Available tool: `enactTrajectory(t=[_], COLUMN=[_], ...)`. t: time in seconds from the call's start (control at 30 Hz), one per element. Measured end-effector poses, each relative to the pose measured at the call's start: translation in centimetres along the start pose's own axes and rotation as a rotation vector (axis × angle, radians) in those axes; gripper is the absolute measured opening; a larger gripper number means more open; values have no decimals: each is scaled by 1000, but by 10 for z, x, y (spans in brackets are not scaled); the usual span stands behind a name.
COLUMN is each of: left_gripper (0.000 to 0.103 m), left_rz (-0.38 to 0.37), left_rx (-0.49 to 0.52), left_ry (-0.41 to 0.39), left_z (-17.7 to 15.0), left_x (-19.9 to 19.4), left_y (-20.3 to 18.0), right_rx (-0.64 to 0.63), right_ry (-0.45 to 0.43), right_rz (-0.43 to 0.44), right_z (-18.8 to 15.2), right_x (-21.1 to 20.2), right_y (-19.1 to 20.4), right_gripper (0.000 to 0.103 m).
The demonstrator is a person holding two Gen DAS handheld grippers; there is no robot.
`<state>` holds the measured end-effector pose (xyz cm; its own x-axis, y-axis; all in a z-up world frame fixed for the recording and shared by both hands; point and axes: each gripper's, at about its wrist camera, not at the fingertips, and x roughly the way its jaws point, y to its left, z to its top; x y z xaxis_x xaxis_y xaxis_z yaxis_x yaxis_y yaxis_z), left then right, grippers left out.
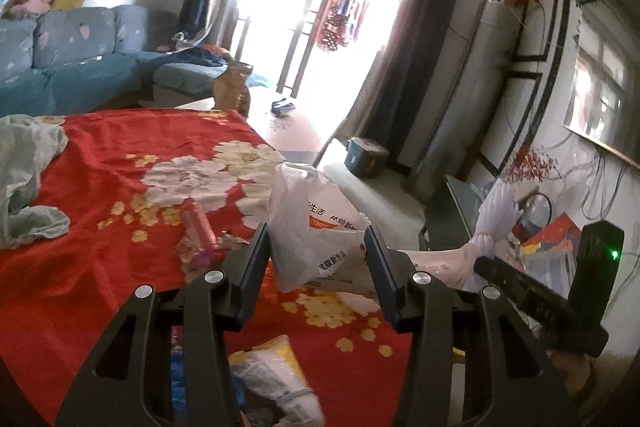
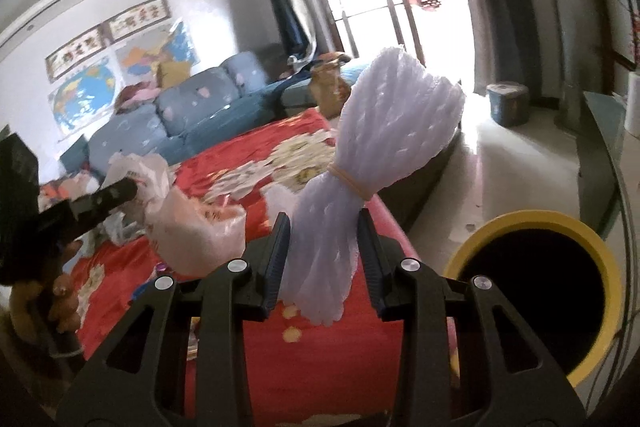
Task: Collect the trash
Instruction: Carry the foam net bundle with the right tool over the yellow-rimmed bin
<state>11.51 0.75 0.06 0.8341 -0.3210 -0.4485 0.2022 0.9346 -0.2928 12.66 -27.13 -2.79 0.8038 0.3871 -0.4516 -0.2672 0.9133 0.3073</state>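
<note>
Bin [image 2: 532, 307]: we see its yellow-rimmed mouth low and just right of our right hand-held gripper [image 2: 325, 259], nearer than the left.
Foam net [image 2: 360, 179]: bundle upright, long axis along the fingers, clamped.
Left hand-held gripper [image 1: 318, 259]: closed on the plastic bag [image 1: 308, 227] above the bed [image 1: 120, 155].

2 grippers: left gripper [image 1: 318, 251], right gripper [image 2: 324, 247]. 1 white plastic bag [image 1: 308, 227] w/ print. 1 foam net bundle [image 2: 376, 147], 1 rubber band [image 2: 352, 183] round it. 1 yellow-rimmed bin [image 2: 536, 291]. 1 red floral cloth [image 1: 120, 147]. 1 blue sofa [image 1: 72, 59]. 1 small blue bucket [image 1: 366, 157] on floor. 2 maps on wall, 2 framed scrolls above; other litter too blurry to count.
</note>
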Motion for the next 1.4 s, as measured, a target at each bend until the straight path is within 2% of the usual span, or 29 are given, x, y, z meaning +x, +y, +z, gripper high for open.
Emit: enactTrajectory(t=[0.57, 1.03, 1.4], left_gripper=[46, 46, 46], left_rz=[-29, -66, -83], left_rx=[118, 222, 324], left_ry=[74, 134, 173], left_z=[-14, -34, -53], left_x=[40, 70, 97], left_y=[-61, -111, -156], right_rx=[109, 191, 240], right_ry=[-38, 0, 33], right_rz=[-126, -224, -267], right_z=[6, 0, -2], right_x=[-13, -19, -20], right_y=[-58, -106, -144], right_gripper=[28, 30, 31])
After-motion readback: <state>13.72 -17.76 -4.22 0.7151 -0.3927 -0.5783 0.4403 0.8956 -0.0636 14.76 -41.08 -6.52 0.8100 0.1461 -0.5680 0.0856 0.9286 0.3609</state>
